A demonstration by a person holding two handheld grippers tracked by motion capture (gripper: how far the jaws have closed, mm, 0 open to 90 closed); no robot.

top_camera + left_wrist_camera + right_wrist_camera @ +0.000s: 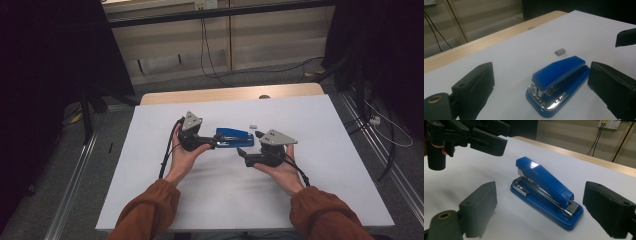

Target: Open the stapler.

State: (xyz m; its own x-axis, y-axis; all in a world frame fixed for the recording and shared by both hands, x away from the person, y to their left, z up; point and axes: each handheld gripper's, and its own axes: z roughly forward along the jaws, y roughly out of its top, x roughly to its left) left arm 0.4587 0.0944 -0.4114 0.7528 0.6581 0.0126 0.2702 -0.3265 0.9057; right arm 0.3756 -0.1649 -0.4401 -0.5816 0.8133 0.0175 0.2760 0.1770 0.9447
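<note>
White table [150, 200] under blue stapler [234, 136], both tongs [218, 141] [247, 146] wide, empty.

Between my left gripper's fingers [477, 85] only the blue stapler [559, 83] stands in the way. Beyond it a small staple block [560, 51] lies on bare counter [586, 32]. My right gripper's fingers [480, 205] flank the stapler with room either side.

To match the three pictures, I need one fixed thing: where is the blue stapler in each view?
High view: the blue stapler lies mid-table, between the two grippers.
Left gripper view: lower centre, between the black jaws, metal end nearest the camera.
Right gripper view: centre, running diagonally to lower right.
Shared landmark: the wooden table edge beyond the white surface.
</note>
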